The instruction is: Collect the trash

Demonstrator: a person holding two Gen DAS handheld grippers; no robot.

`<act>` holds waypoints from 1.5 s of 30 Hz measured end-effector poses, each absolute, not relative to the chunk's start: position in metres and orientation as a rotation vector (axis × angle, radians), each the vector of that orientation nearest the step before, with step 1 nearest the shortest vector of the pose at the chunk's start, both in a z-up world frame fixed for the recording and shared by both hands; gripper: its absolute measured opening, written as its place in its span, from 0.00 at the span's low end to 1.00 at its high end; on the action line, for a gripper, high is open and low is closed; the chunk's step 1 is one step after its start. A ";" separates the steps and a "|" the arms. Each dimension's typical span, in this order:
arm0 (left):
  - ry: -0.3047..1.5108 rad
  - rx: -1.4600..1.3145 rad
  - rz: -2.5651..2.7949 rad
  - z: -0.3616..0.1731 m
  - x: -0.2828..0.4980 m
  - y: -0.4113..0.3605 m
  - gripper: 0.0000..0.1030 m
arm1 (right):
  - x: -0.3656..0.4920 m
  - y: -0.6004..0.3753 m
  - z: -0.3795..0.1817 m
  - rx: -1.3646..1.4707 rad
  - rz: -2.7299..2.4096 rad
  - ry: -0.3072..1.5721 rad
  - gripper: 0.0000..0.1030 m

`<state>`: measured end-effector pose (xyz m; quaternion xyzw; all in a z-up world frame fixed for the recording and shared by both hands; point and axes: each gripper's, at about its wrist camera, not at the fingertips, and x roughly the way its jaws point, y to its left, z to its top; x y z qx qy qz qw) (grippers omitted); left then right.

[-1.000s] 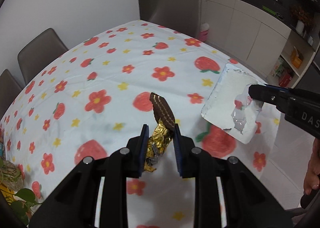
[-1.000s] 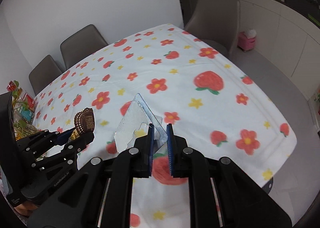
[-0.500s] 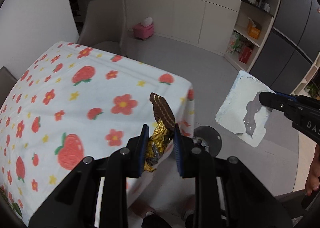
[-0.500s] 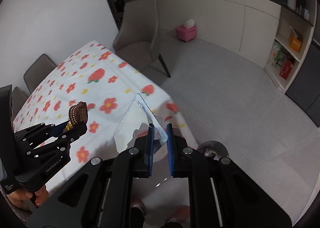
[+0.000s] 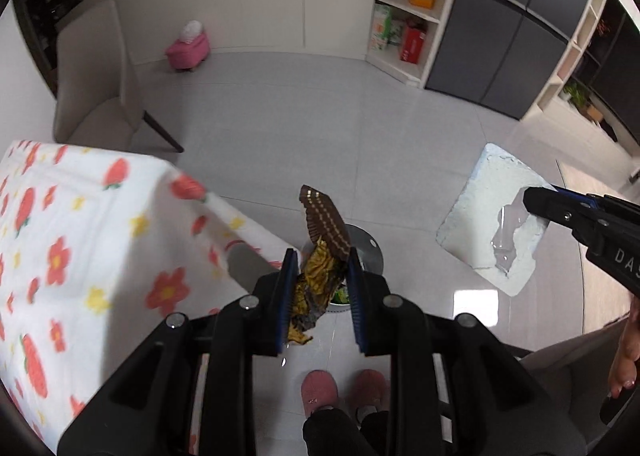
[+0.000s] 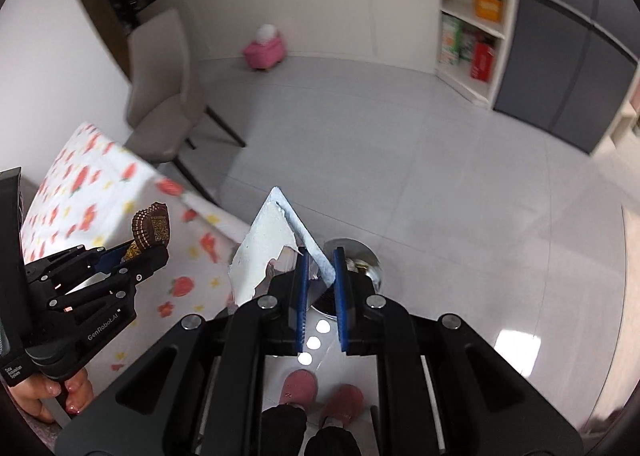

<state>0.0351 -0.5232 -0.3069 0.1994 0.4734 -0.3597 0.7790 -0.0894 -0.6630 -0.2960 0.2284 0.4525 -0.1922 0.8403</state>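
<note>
Floor [image 5: 280,128] of smooth grey tile spreads wide past the tablecloth's [image 5: 80,240] corner. Left gripper [image 5: 320,280] pinches a crinkled gold-and-brown wrapper [image 5: 324,224], right gripper [image 6: 320,272] nips a flat white plastic sheet [image 6: 264,252] with torn edges; both hang above a round metal bin [image 6: 360,252] by pink slippers [image 5: 320,392].

Both wrist views look steeply down — sharing the floor [image 5: 400,136], bin [image 6: 360,252] and slippers [image 6: 300,386].
</note>
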 end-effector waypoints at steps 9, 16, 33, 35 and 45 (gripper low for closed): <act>1.048 0.472 -0.825 -0.408 0.059 -0.560 0.24 | -0.069 -0.682 -0.403 0.527 -0.474 0.979 0.11; 1.049 0.492 -0.841 -0.515 0.081 -0.573 0.24 | -0.042 -0.687 -0.521 0.545 -0.483 0.987 0.11; 1.036 0.479 -0.879 -0.593 0.100 -0.591 0.69 | -0.021 -0.690 -0.595 0.547 -0.489 0.999 0.31; 1.044 0.476 -0.881 -0.580 0.100 -0.590 0.69 | -0.024 -0.690 -0.581 0.552 -0.493 1.004 0.31; 1.046 0.489 -0.898 -0.488 0.089 -0.583 0.69 | -0.043 -0.682 -0.482 0.534 -0.491 1.014 0.31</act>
